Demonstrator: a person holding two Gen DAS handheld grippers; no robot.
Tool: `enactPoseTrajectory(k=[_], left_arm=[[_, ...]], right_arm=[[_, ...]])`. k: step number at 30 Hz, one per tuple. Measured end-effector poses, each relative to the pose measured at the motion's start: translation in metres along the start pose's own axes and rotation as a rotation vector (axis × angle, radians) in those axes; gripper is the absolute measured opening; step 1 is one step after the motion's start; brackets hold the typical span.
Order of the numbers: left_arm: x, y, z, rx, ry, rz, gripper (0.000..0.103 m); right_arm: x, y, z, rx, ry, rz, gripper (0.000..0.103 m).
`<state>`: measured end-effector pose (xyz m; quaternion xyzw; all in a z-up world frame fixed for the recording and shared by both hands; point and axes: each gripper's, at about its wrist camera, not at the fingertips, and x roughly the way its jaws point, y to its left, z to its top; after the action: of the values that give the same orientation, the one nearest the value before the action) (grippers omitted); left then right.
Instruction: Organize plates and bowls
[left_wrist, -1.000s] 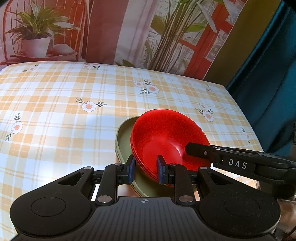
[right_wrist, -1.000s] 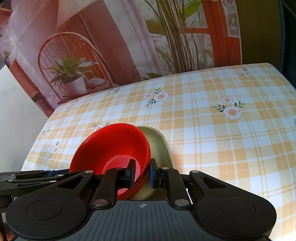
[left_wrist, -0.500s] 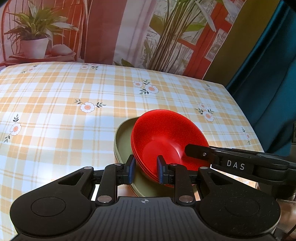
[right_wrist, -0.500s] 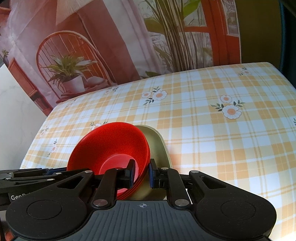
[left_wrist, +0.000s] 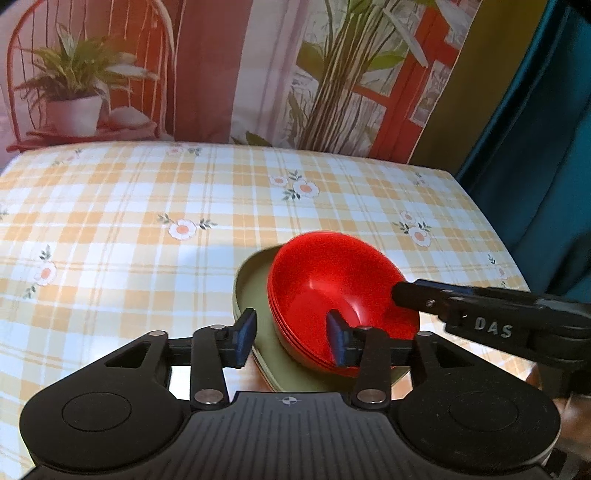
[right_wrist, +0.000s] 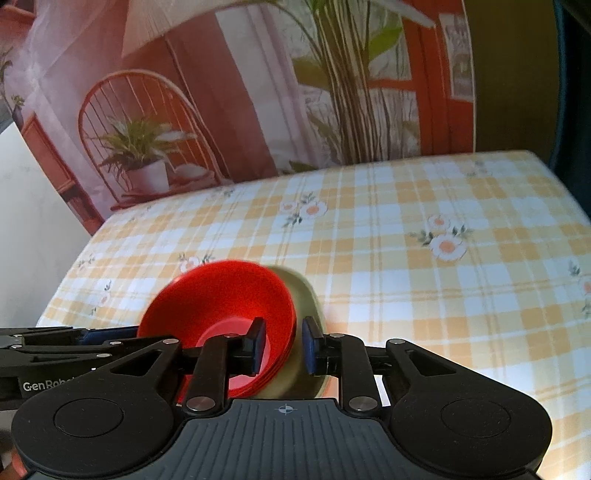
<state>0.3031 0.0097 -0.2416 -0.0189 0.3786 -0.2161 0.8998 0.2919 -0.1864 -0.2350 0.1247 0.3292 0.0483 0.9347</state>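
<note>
Left wrist view: stacked red bowls sit on an olive plate atop the checked bench. Left tool just widened, gripping nothing; right tool, marked "DAS", just loosened around both rims.

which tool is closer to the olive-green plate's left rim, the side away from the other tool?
Left. The left tool, jaws just opened, straddles the left rims of the olive-green plate and stacked red bowls. The right tool, also opening, straddles the opposite rim.
</note>
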Motion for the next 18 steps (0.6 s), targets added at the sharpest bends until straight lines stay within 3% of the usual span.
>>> enactPoseTrajectory(k=[4, 7, 9, 14, 18], left_arm=[[-0.019, -0.003, 0.003, 0.01, -0.037, 0.014, 0.056], [-0.038, -0.007, 0.005, 0.033, -0.074, 0.038, 0.061], [-0.053, -0.01, 0.005, 0.054, -0.112, 0.055, 0.07], [-0.095, -0.015, 0.006, 0.059, -0.195, 0.091, 0.094], [-0.13, -0.026, 0.004, 0.082, -0.264, 0.124, 0.101]], right_arm=[[-0.021, 0.003, 0.005, -0.029, -0.037, -0.015, 0.025], [-0.044, 0.007, 0.008, -0.054, -0.076, -0.026, 0.034], [-0.06, 0.011, 0.009, -0.064, -0.102, -0.037, 0.047], [-0.103, 0.02, 0.011, -0.081, -0.168, -0.063, 0.068], [-0.136, 0.029, 0.011, -0.099, -0.209, -0.087, 0.09]])
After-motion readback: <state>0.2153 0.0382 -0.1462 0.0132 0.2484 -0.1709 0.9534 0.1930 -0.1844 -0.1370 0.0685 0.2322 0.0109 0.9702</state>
